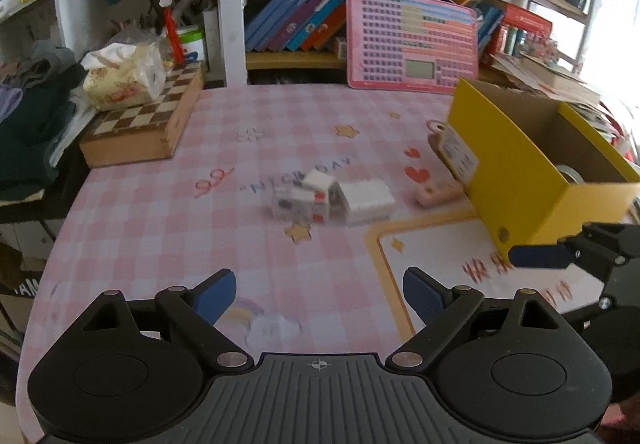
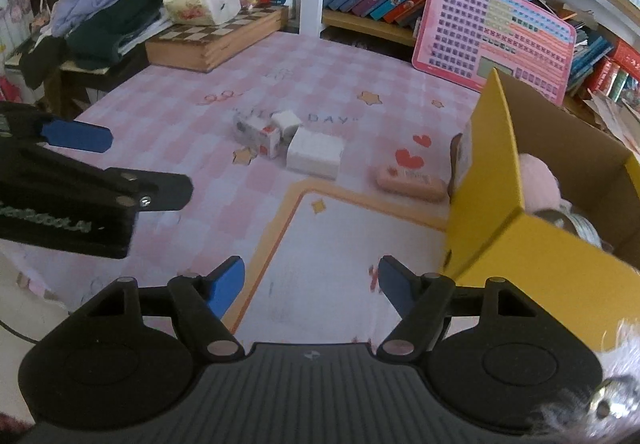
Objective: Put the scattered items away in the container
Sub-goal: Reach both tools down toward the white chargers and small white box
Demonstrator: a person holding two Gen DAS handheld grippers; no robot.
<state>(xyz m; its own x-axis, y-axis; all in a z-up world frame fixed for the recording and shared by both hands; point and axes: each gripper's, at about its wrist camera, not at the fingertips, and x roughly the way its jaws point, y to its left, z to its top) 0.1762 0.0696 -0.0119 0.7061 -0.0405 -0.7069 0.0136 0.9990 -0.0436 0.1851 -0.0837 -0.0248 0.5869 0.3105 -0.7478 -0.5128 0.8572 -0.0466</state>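
A yellow cardboard box (image 1: 520, 179) (image 2: 492, 163) stands open at the right of the pink checked tablecloth. Inside it I see a pink plush (image 2: 538, 183) and a tape roll (image 1: 570, 173). On the cloth lie a white packet (image 1: 366, 199) (image 2: 316, 153), small patterned packs (image 1: 300, 199) (image 2: 258, 131) and a pink case (image 1: 438, 193) (image 2: 412, 181) beside the box. My left gripper (image 1: 320, 296) is open and empty, short of the packs. My right gripper (image 2: 311, 284) is open and empty too, near the box's front corner. Its blue finger (image 1: 540, 256) shows at the right of the left wrist view.
A wooden chess box (image 1: 148, 127) with a floral tissue pack (image 1: 120, 79) on it stands at the back left, beside a pile of clothes (image 1: 32, 115). A pink toy keyboard (image 1: 412, 39) leans on the bookshelf behind. The table edge runs along the left.
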